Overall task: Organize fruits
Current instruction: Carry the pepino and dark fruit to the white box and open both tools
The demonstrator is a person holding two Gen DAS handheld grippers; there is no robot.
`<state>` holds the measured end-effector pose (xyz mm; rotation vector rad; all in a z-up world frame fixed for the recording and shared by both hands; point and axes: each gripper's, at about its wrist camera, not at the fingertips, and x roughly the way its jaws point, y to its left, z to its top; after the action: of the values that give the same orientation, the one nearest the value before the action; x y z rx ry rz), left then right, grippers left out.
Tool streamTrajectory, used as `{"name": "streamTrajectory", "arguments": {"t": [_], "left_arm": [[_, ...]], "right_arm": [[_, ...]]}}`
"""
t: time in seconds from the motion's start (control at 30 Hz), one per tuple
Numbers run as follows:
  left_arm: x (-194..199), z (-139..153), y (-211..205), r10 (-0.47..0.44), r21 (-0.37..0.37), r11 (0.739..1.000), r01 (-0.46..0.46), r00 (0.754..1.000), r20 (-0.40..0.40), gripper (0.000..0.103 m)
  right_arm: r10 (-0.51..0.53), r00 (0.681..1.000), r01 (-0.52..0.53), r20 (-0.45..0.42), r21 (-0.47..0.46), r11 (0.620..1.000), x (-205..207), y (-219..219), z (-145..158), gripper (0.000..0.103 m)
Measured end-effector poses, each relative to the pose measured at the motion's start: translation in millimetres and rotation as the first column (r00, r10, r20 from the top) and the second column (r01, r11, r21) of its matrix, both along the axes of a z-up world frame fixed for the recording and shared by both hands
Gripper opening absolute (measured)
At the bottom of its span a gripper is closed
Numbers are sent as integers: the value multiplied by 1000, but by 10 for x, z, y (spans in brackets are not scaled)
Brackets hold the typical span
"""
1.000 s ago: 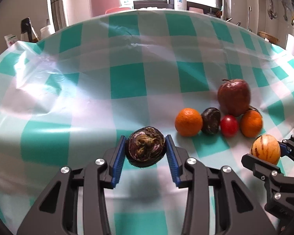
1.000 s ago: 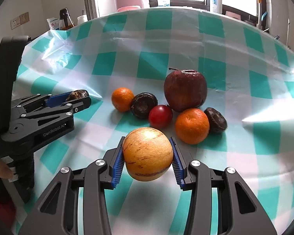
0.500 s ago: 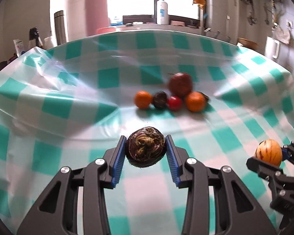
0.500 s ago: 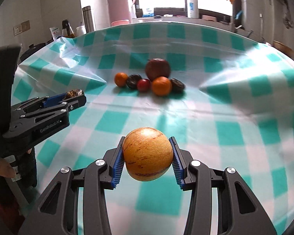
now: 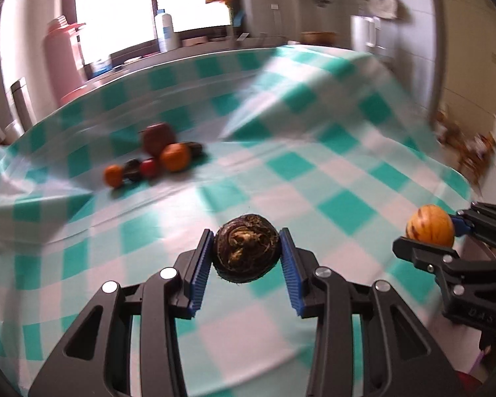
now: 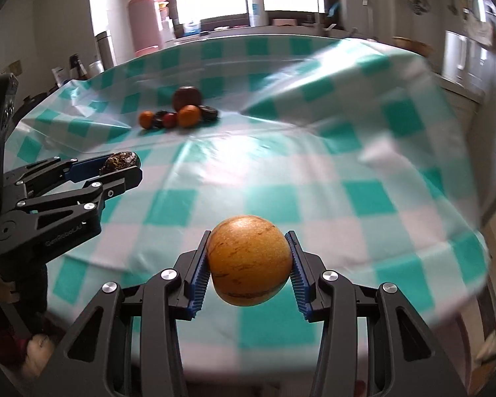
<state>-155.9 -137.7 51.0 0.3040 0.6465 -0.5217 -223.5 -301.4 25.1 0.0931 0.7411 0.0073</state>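
My left gripper (image 5: 246,254) is shut on a dark brown wrinkled fruit (image 5: 246,251), held above the near part of the checked tablecloth (image 5: 314,165); it shows at the left of the right wrist view (image 6: 119,165). My right gripper (image 6: 249,261) is shut on a yellow-orange striped fruit (image 6: 249,259), also seen at the right of the left wrist view (image 5: 430,226). A cluster of fruit lies far off on the cloth: a dark red apple (image 6: 186,97), two oranges (image 6: 188,115), a red tomato (image 6: 169,119) and dark fruits (image 6: 208,112).
The cloth's right edge (image 6: 463,198) drops off close to my right gripper. Behind the table stand a pink flask (image 6: 144,23), a steel flask (image 6: 104,49), a white bottle (image 6: 255,5) and a counter under a bright window.
Both grippers have pulled back from the fruit cluster and swung right, still holding their fruits. The cluster now looks smaller and sits to the left.
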Motion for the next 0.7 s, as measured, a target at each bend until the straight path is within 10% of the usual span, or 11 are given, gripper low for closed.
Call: {"name": "streamTrajectory", "arguments": {"t": [0.33, 0.7], "left_arm": [[-754, -33, -894, -266, 75, 961, 266, 964, -7, 40], [-1627, -700, -1843, -576, 227, 774, 591, 806, -135, 40]], "right_arm": [[-220, 975, 221, -23, 40, 974, -837, -893, -253, 44], [-436, 864, 452, -252, 7, 892, -1346, -1697, -1141, 44]]}}
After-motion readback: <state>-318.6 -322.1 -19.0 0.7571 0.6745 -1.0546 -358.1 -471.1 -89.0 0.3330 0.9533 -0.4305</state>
